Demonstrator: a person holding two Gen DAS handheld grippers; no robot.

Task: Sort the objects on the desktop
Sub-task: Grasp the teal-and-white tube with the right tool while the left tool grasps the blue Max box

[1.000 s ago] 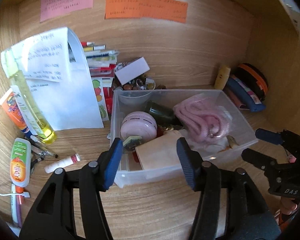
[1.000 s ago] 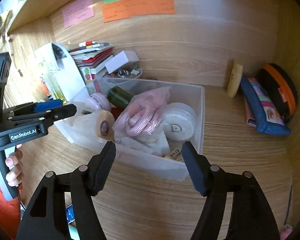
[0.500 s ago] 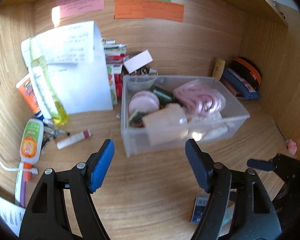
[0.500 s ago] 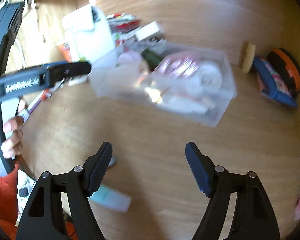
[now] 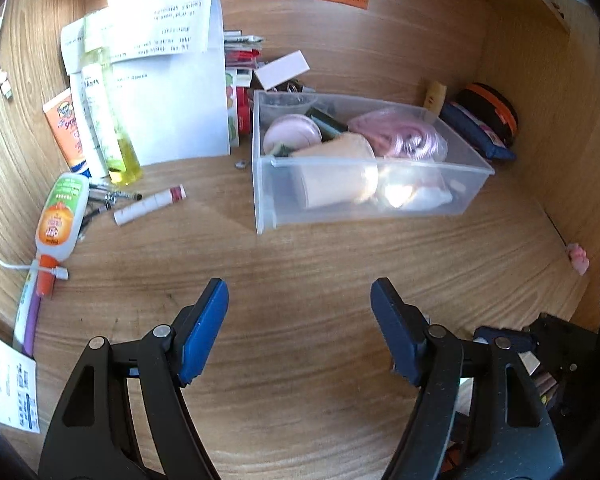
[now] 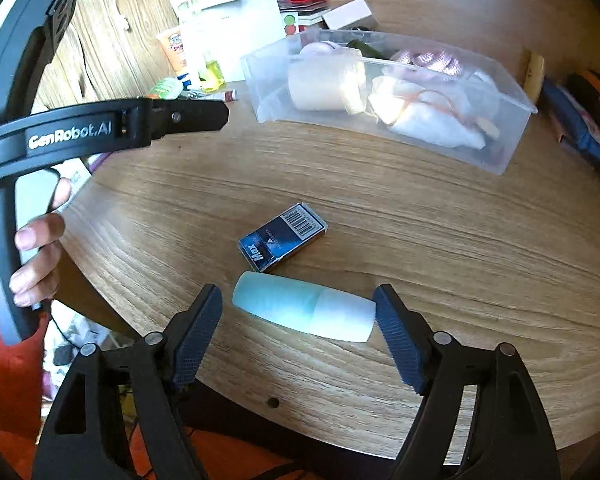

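Note:
A pale blue and white bottle (image 6: 304, 312) lies on its side on the wooden desk, near the front edge. My right gripper (image 6: 298, 296) straddles it and its jaws are opening; the pads do not press on it. A dark blue box (image 6: 283, 237) with a barcode lies just behind the bottle. Farther back stands a clear plastic bin (image 5: 364, 200), also in the right wrist view (image 6: 380, 128), holding a pink coiled cord (image 5: 400, 136), a tan roll (image 5: 336, 172) and a pink round case (image 5: 292, 132). My left gripper (image 5: 298, 292) is open over bare desk in front of the bin.
Tubes and a glue bottle (image 5: 60, 216) lie at the left with a white lip-balm stick (image 5: 150, 204). White papers (image 5: 168, 80) lean on the back wall. Pouches (image 5: 480, 128) sit at the back right. A hand (image 6: 36, 248) holds the left gripper's handle.
Both grippers have pulled back from the bin toward the desk's front and opened wider. The right one tipped downward, so the pale blue bottle and blue box came into view.

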